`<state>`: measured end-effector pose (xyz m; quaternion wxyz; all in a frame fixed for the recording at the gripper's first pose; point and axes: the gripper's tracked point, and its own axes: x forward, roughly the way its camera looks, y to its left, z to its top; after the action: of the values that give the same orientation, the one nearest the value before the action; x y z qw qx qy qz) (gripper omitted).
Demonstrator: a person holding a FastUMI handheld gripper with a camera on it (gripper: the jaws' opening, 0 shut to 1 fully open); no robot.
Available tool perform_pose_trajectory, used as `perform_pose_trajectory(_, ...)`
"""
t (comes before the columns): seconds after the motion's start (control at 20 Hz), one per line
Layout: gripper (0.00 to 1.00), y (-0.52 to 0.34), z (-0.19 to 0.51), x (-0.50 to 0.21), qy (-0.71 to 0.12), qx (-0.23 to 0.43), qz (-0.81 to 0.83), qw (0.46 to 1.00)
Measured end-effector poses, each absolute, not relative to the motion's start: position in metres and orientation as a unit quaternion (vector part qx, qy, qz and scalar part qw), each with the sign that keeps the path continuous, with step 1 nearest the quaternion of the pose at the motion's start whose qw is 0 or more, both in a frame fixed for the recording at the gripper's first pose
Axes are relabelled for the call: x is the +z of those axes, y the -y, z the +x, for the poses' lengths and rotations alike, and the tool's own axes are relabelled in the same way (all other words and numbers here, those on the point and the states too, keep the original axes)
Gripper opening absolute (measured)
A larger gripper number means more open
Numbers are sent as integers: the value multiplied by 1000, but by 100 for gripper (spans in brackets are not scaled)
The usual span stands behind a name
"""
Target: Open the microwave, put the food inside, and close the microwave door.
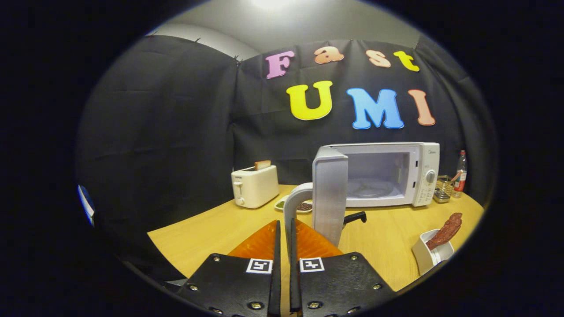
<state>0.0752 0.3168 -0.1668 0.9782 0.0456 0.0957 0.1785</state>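
The white microwave (410, 174) stands on the wooden table (383, 237) beyond the fingers. Its door (329, 193) is swung wide open toward me, edge-on, and the cavity with the glass turntable (369, 188) is bare. The door's curved white handle (291, 200) runs down between my two fingers. My gripper (285, 223) is shut on that handle. To the right of the fingers a white cup (429, 257) holds a brown piece of food (447, 229) that sticks out of it.
A white toaster (254, 187) with a slice of toast stands left of the microwave. A small plate (302, 206) with dark food lies behind the handle. A black handle (355, 217) pokes out past the door. A wire basket (444, 188) and a bottle (461, 172) stand right of the microwave.
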Motion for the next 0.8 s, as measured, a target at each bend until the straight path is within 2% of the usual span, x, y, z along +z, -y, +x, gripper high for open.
perform_pose_trajectory(0.25,8,-277,54,-161,-89,201,20,975)
perform_pose_trajectory(0.5,8,-188,36,-132,-5,169,-70,983)
perform_pose_trajectory(0.55,21,-176,33,-128,10,164,-84,983)
perform_pose_trajectory(0.6,26,-156,30,-123,25,147,-103,983)
perform_pose_trajectory(0.7,45,-115,28,-117,49,110,-142,982)
perform_pose_trajectory(0.75,60,-103,27,-117,56,103,-152,981)
perform_pose_trajectory(0.8,68,-92,25,-116,62,100,-153,981)
